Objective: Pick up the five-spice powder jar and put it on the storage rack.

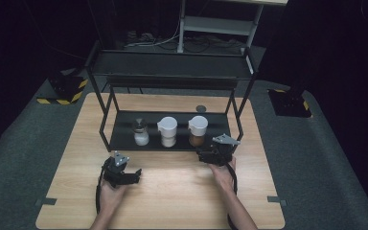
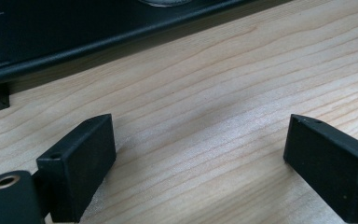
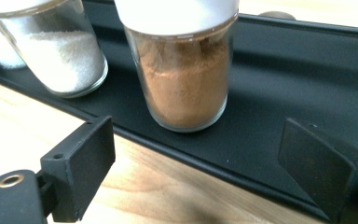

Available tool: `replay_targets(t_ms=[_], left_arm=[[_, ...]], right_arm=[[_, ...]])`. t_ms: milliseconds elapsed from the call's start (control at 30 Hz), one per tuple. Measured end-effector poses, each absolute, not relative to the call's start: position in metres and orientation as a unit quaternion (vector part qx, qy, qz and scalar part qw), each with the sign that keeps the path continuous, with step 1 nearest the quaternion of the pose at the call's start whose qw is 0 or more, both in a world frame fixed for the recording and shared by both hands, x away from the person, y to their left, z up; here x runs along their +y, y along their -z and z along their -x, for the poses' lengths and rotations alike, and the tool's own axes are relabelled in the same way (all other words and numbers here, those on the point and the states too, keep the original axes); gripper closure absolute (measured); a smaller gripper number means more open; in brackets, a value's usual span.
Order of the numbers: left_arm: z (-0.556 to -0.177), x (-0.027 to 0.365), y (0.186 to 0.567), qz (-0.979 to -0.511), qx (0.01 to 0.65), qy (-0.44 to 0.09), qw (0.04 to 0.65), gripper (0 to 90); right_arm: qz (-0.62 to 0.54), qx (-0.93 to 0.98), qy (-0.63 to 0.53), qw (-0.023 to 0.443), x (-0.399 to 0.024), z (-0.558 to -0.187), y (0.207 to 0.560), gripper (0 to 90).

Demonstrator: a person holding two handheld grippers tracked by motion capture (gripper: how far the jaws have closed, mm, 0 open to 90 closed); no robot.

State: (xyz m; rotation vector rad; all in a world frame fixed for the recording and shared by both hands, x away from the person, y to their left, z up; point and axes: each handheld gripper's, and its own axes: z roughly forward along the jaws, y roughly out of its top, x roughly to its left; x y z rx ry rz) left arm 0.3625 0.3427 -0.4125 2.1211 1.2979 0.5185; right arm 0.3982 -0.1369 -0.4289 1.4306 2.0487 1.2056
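Note:
A black two-level rack stands on the wooden table. Its lower shelf carries a small silver-capped shaker, a white-lidded jar of pale powder and a white-lidded jar of brown powder. My right gripper sits at the shelf's front edge. In the right gripper view its jaws stand open, the brown powder jar just ahead of them and the pale powder jar to its left. My left gripper rests low over bare wood, open with nothing between its jaws.
The rack's upper shelf overhangs the jars, and its thin black legs stand at the corners. A small round dark disc lies on the table behind the rack. Grey floor surrounds the table, with a white frame beyond.

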Motion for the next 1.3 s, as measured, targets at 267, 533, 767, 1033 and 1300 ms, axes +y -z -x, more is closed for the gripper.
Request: replay_targets(t_ms=[267,533,767,1033,1300], left_arm=[[-0.363,0.343,0.413,-0.798,0.488,-0.195,0.296,8.9],[-0.363,0.343,0.413,-0.797,0.488,-0.195,0.296,8.9],[-0.363,0.343,0.413,-0.797,0.488,-0.195,0.296,8.9],[-0.363,0.343,0.413,-0.797,0.488,-0.195,0.296,8.9],[-0.363,0.343,0.412,-0.798,0.488,-0.195,0.296,8.9]], right_arm=[[-0.504,0.729,-0.424,0.185,-0.140,-0.391,0.429,11.0],[-0.509,0.729,-0.420,0.183,-0.144,-0.384,0.429,11.1],[-0.508,0.733,-0.415,0.182,-0.147,-0.377,0.430,11.2],[-0.508,0.734,-0.413,0.180,-0.150,-0.366,0.433,11.1],[-0.513,0.732,-0.409,0.181,-0.154,-0.357,0.435,11.1]])
